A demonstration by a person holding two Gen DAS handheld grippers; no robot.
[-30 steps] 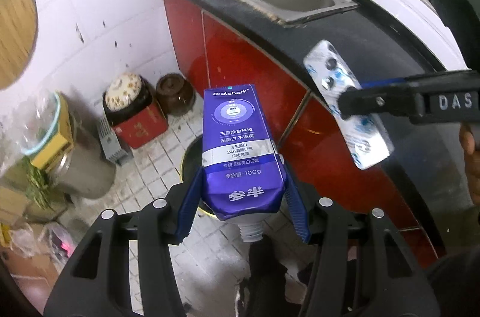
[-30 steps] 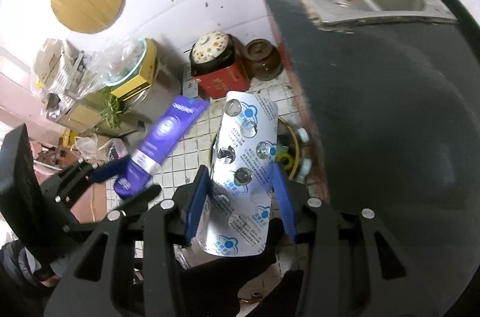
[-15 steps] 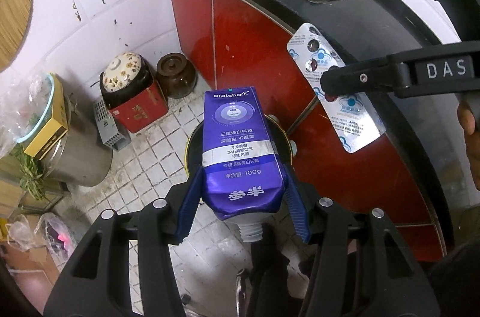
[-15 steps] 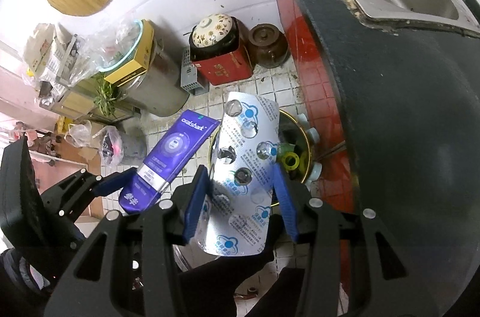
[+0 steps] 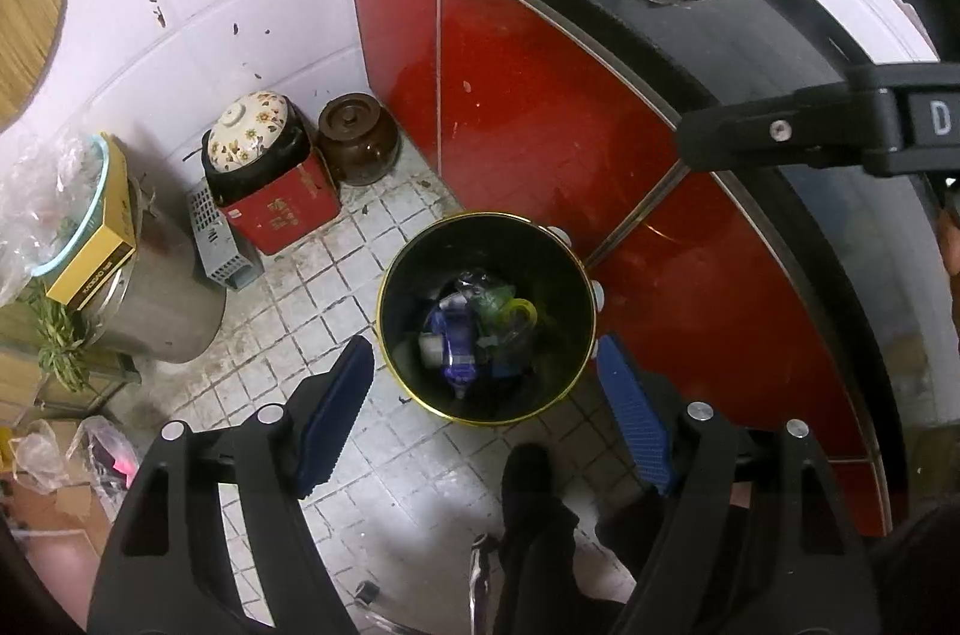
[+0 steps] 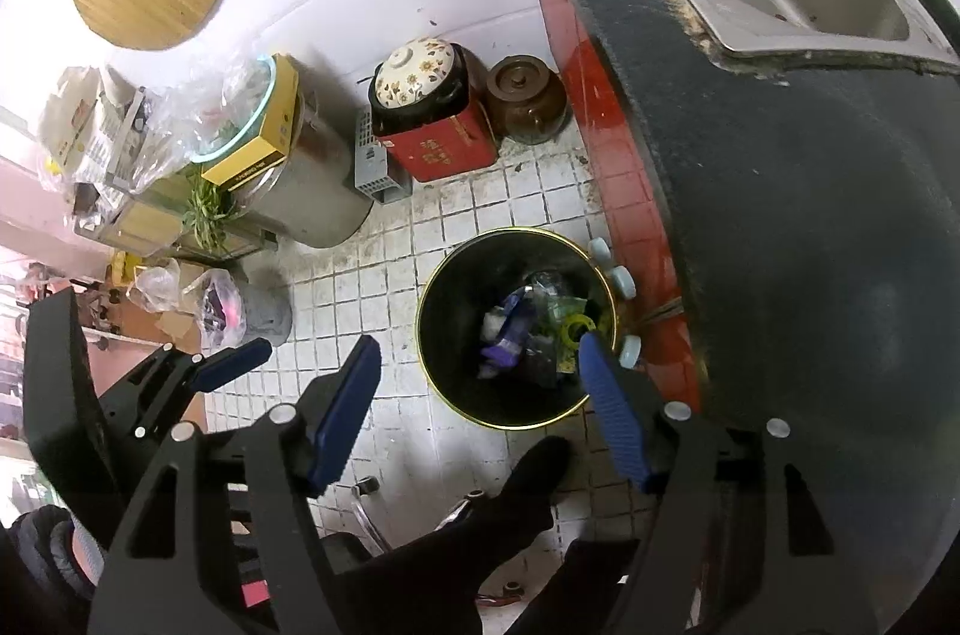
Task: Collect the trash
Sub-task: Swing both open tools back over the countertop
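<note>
Black bin [image 5: 414,269] holds trash | left claw [image 5: 486,377] opening, empty | right claw [image 6: 480,383] opening, empty, marked "D"

You have a grimy white tiled floor [image 5: 312,287] under you. The black, gold-rimmed bin [image 5: 420,239] stands on it against the red cabinet. At its ten o'clock sit a red box [image 5: 282,215] and a brown lidded jar [image 5: 358,140] by the wall. At nine o'clock stand a grey crate [image 5: 219,245] and a steel pot [image 5: 162,287].
</note>
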